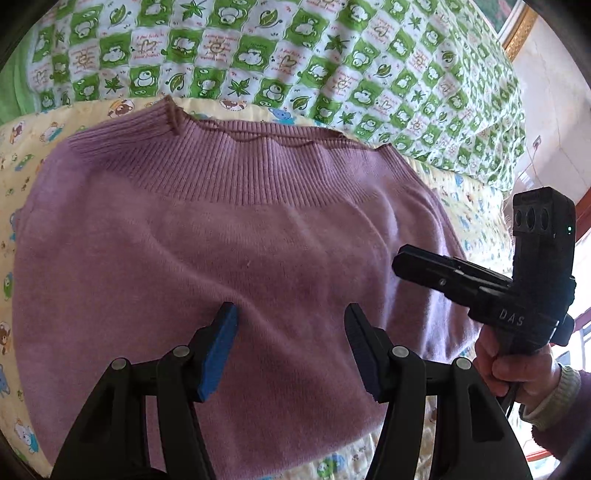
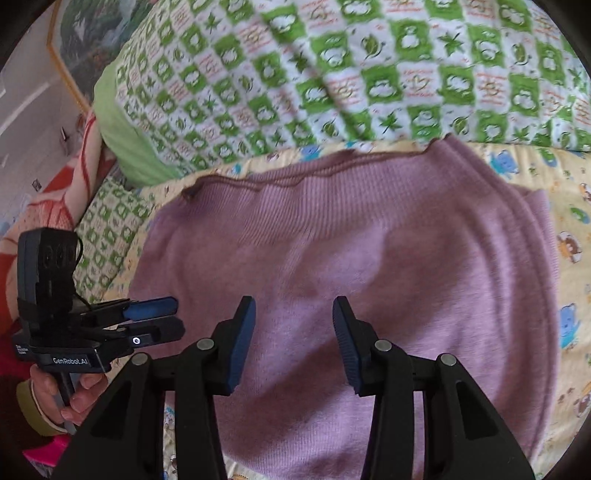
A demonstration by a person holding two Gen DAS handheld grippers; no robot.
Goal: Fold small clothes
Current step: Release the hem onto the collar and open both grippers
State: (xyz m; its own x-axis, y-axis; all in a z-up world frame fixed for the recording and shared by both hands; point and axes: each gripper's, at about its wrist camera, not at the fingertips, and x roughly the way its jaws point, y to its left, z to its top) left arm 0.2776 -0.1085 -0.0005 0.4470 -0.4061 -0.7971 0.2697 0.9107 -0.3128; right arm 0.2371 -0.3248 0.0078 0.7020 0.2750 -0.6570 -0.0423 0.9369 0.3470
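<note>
A small purple knit sweater (image 1: 229, 243) lies folded on a yellow cartoon-print quilt (image 1: 22, 166), its ribbed band at the far edge. It also shows in the right wrist view (image 2: 351, 251). My left gripper (image 1: 291, 314) hovers open and empty over the sweater's near part; in the right wrist view it (image 2: 177, 314) is at the sweater's left edge. My right gripper (image 2: 293, 306) is open and empty above the sweater's middle; in the left wrist view it (image 1: 399, 264) reaches in from the right over the sweater's right edge.
A green and white checked blanket (image 1: 295, 55) lies bunched beyond the sweater, also in the right wrist view (image 2: 332, 74). A red and white cloth (image 2: 55, 206) lies at the left. A gold-framed picture (image 1: 521, 33) hangs on the wall at the right.
</note>
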